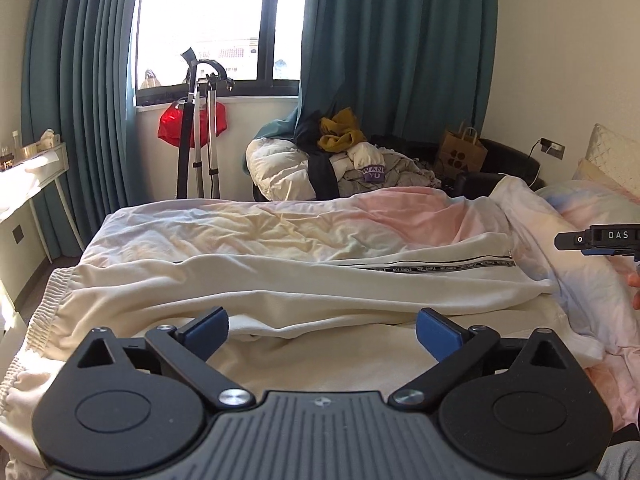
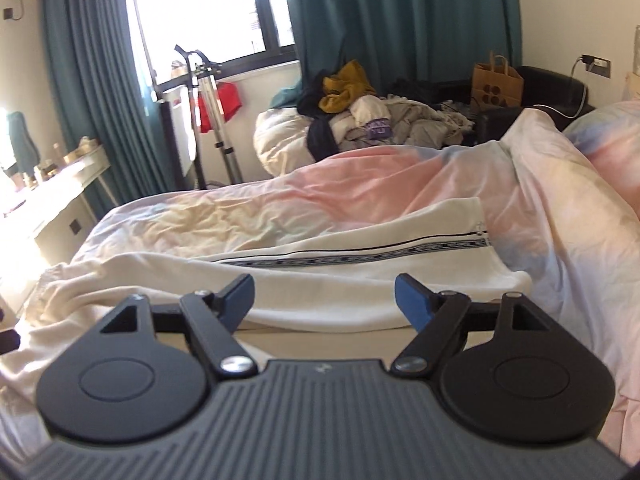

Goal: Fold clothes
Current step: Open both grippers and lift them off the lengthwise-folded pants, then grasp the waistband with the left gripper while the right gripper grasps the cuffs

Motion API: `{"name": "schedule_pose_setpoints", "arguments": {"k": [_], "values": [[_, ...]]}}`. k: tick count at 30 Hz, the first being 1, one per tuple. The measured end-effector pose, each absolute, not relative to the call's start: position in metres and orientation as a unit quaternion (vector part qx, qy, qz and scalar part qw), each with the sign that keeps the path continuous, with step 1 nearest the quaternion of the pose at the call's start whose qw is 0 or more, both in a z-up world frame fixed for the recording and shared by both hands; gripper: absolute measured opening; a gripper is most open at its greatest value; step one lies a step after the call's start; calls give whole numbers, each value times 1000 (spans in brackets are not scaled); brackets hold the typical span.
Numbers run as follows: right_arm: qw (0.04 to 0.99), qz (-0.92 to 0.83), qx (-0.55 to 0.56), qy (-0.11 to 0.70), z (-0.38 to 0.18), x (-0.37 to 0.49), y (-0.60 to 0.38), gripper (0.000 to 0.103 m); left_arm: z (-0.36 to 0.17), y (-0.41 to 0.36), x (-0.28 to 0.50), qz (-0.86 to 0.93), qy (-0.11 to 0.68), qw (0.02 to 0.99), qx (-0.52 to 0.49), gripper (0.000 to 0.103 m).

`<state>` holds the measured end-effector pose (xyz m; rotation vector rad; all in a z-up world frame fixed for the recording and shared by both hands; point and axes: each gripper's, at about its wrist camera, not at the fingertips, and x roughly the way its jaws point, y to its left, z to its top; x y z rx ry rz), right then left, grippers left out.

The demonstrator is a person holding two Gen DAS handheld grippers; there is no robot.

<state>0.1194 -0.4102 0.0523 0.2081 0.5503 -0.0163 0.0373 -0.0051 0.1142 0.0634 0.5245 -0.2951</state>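
Cream-white trousers [image 1: 280, 280] with a black-lettered side stripe lie lengthwise across the bed, the elastic waistband at the left, the leg ends at the right. They also show in the right wrist view [image 2: 360, 268]. My left gripper [image 1: 322, 330] is open and empty, just above the near edge of the trousers. My right gripper [image 2: 325, 300] is open and empty, above the near edge close to the leg ends. Its side shows at the right edge of the left wrist view [image 1: 596, 238].
The bed has a pink, yellow and blue duvet [image 1: 280, 224] and pillows [image 1: 592, 208] at the right. Behind it are a clothes pile [image 1: 344, 160], a paper bag [image 1: 460, 152], a garment steamer [image 1: 200, 128], teal curtains and a white side table [image 1: 32, 176] at left.
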Motion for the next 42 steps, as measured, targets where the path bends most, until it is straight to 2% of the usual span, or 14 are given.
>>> {"name": "schedule_pose_setpoints", "arguments": {"k": [10, 23, 32, 38, 42], "values": [[965, 25, 76, 251, 81, 52, -336, 79, 153, -11, -38, -114, 238, 964, 23, 103], [973, 7, 28, 230, 26, 11, -302, 79, 106, 1, -75, -71, 246, 966, 30, 103], [967, 2, 41, 251, -2, 22, -302, 79, 82, 11, -54, -77, 275, 958, 23, 103], [964, -30, 98, 247, -9, 32, -334, 79, 62, 73, -13, -34, 325, 943, -60, 102], [938, -72, 223, 256, -15, 38, -390, 79, 48, 147, 16, 38, 360, 922, -136, 102]]}}
